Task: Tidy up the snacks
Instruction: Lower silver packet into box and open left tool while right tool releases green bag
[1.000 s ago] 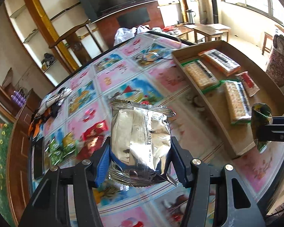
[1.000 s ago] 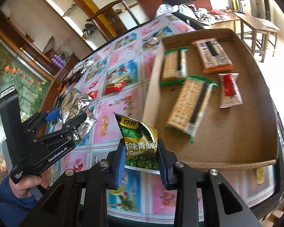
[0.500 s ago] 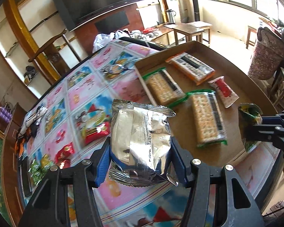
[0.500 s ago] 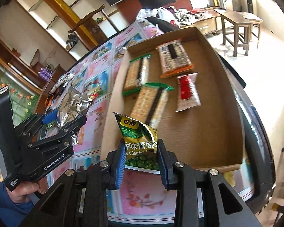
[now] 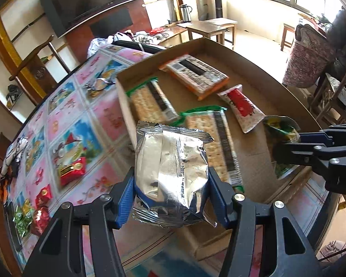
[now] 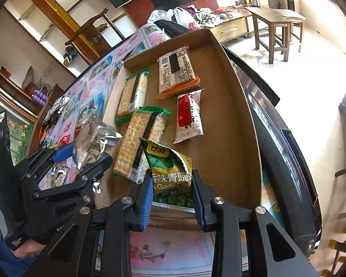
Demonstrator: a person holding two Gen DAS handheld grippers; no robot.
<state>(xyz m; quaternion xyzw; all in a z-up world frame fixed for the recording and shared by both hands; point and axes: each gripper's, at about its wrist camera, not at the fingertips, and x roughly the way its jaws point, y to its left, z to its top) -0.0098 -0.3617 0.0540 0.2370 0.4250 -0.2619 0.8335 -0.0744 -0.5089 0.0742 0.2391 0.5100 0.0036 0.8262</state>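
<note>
Over cardboard tray, left hand-held gripper pinches silver packet; right hand-held gripper pinches green pea bag.

Both tongs have carried their loads over from the desk side: silver packet and green pea bag now sit above the cardboard tray, near its 6 o'clock edge.

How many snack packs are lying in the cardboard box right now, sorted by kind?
Green-edged cracker packs: 2
Orange-edged cracker pack: 1
Red-and-white pouch: 1
Total lying in the cardboard box: 4
</note>
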